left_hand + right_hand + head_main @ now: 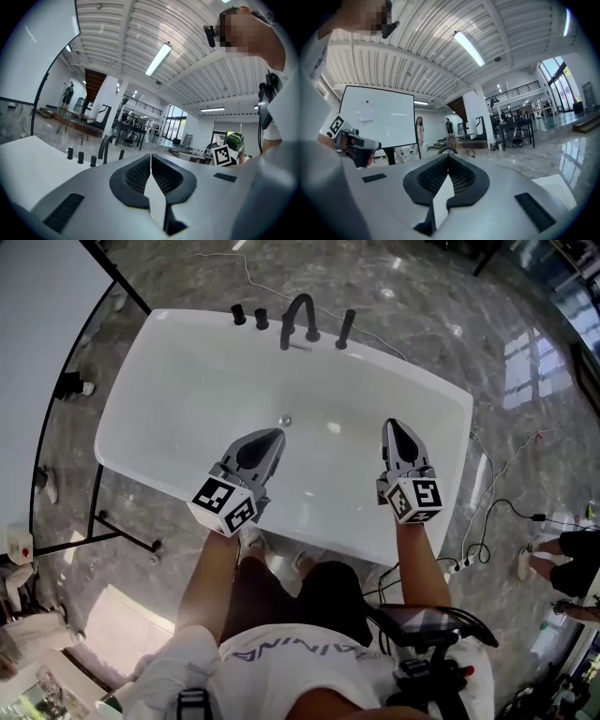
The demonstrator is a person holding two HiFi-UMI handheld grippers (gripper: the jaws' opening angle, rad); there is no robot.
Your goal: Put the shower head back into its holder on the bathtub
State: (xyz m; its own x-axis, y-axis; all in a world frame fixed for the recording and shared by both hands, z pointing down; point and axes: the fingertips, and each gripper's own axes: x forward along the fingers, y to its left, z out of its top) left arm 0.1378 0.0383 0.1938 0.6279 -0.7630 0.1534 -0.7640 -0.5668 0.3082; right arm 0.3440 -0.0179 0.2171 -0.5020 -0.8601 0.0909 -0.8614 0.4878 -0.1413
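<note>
Both grippers clenched, nothing between the pads. The left gripper [269, 440] has a smooth grey plastic shell that tapers to a point. Its ribbed black pads [137, 176] are pressed flat together along one thin seam. The right gripper [395, 431] has the same tapered shape, and its ribbed pads [433, 176] also meet with no gap. Both hang side by side over the bathtub [187, 390], apart from each other and pointing at its far rim.

The tub is glossy white, a rounded rectangle with soft corners and a thick rim. A small round metal drain [285, 419] sits just ahead of the left gripper's tip.

The shower head [346, 328] is a slim matte black stick. It stands nearly upright on the far rim, well ahead of both grippers, beyond the gap between them and nearer the right one's line. Nothing touches it. Just left of it is an arched black spout [300, 315], then two short black cylinder knobs [249, 316].

The floor [422, 306] round the tub is polished grey veined marble. Thin cables [487, 512] trail over it off to the right of the right gripper. A flat whiteboard [37, 324] with a thin black frame stands left of the left gripper.
</note>
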